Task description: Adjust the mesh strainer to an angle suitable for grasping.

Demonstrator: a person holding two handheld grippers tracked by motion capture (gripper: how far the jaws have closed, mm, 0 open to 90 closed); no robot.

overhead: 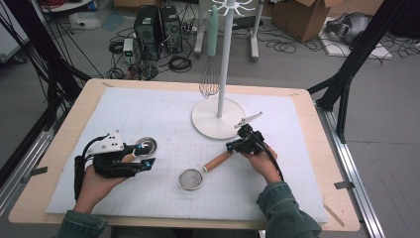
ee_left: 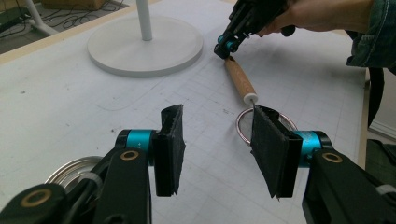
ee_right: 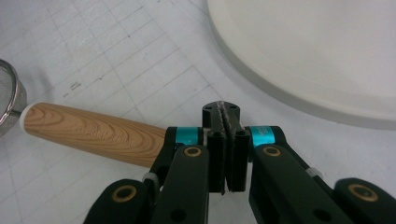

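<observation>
Wood-handled round metal strainer lies mid-tabletop — right claw pinched closed at its handle end, apparently gripping the tip; left claw half-open, empty. Next: lift toward the white stand.

My two grippers, left gripper and right gripper, are black with teal collars, brass rivets, black pads and cables; my sleeves are green denim.

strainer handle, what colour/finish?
Light brown wood grain on the strainer handle, with a white cap at the sieve end; clearest in the right gripper view.
</observation>
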